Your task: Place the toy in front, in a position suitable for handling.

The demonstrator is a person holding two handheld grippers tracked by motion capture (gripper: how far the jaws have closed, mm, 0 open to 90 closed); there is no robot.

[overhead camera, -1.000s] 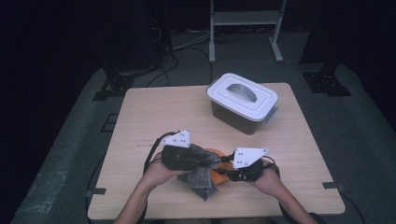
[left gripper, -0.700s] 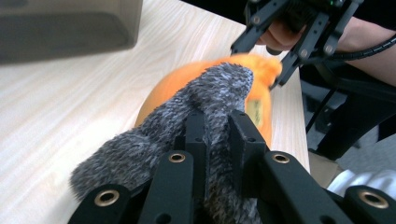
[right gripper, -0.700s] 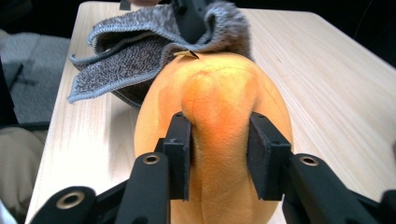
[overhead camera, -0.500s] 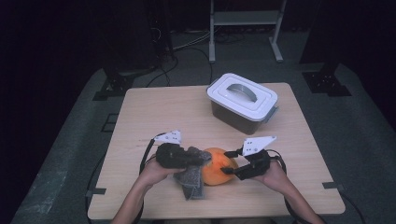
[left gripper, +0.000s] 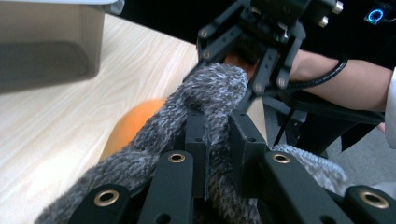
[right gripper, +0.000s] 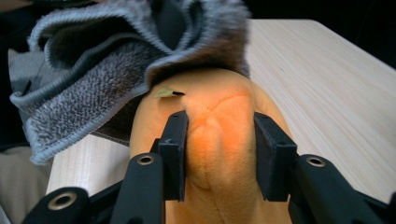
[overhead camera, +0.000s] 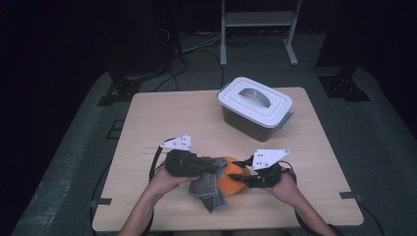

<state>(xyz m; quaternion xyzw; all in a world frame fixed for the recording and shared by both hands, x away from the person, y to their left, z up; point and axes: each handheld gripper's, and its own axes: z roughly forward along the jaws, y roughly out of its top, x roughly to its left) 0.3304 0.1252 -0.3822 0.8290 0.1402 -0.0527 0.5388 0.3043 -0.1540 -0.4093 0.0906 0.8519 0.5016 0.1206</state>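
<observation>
Table (overhead camera: 162, 118): your work sits at its near edge
Cloth (overhead camera: 209, 182): soft, floppy, draped on the toy; left gripper (left gripper: 215, 135) clamps a fold
Orange toy (right gripper: 219, 140): plush, light, squashy; right gripper (right gripper: 218, 154), jaws just closing, pinches a bulge; you should grip mid-body

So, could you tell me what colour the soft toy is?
Orange toy, clearest in the right gripper view.

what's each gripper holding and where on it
Left gripper pinches a bunched fold of the grey cloth; right gripper squeezes the orange soft toy across its near end.
</observation>
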